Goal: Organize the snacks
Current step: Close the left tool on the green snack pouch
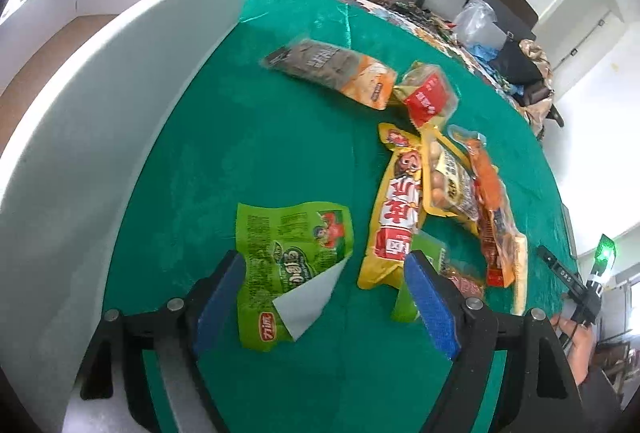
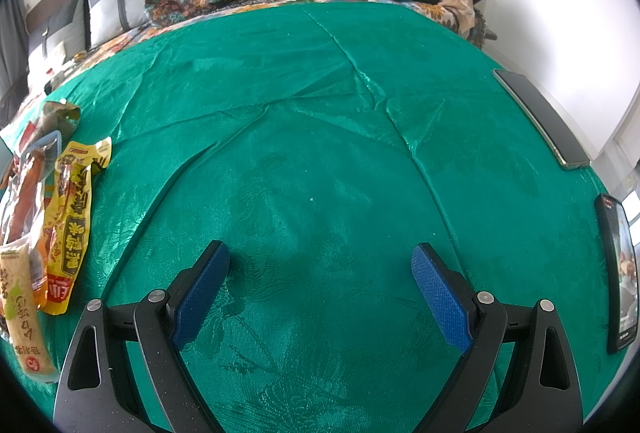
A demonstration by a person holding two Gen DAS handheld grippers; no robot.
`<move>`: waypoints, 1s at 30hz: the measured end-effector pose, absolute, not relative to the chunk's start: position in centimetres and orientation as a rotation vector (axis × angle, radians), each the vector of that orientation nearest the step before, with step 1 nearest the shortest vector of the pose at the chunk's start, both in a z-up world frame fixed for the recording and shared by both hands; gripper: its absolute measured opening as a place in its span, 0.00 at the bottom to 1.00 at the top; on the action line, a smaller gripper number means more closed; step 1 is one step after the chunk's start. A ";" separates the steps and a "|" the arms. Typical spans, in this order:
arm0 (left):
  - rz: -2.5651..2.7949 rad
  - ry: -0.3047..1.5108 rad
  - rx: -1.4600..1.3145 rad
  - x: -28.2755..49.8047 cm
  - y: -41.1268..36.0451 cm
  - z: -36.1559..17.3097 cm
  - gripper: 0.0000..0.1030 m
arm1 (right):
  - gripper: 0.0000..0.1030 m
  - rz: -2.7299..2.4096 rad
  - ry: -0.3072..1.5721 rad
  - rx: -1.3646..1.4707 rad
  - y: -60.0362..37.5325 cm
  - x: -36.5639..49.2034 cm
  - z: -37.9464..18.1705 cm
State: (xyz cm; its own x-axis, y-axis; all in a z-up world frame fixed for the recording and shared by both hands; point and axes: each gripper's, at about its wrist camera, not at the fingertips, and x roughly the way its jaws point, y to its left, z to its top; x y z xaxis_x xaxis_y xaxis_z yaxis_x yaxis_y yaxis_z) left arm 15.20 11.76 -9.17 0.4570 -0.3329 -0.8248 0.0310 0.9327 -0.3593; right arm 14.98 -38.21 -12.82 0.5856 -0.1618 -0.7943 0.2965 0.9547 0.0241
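Both tongs (image 1: 324, 297) (image 2: 320, 293) gape empty; green packet (image 1: 288, 265) label unreadable, Chinese print

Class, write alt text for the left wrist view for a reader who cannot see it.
Open left tongs hover over a green packet lying on a green cloth, not gripping it. More snacks lie in a heap to the right, and a white box stands to the left.

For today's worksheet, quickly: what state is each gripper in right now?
Left gripper: open, pads not pressing anything; the green snack packet lies on the cloth between its fingers.
Right gripper: open, holding nothing, only the green tablecloth beneath.
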 end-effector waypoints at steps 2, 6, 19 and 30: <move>-0.235 1.075 -0.293 15.1 11.6 -8.9 0.78 | 0.92 -0.269 0.907 0.160 -38.2 15.0 -12.8; -0.248 1.078 -0.260 14.4 11.2 -8.8 0.78 | 0.92 -0.269 0.907 0.160 -38.2 15.0 -12.8; -0.243 1.074 -0.252 13.1 12.0 -8.8 0.78 | 0.92 -0.269 0.907 0.161 -38.2 15.0 -12.8; -0.325 1.085 -0.217 12.7 11.4 -8.5 0.78 | 0.92 -0.269 0.907 0.161 -38.2 15.0 -12.8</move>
State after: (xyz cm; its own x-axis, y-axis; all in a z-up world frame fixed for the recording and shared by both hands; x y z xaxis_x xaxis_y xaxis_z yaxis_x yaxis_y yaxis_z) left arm 12.66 11.40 -8.55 0.4268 -0.3632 -0.8282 0.1525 0.9316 -0.3300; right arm 14.98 -38.18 -12.84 0.5859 -0.1619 -0.7941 0.2967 0.9547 0.0243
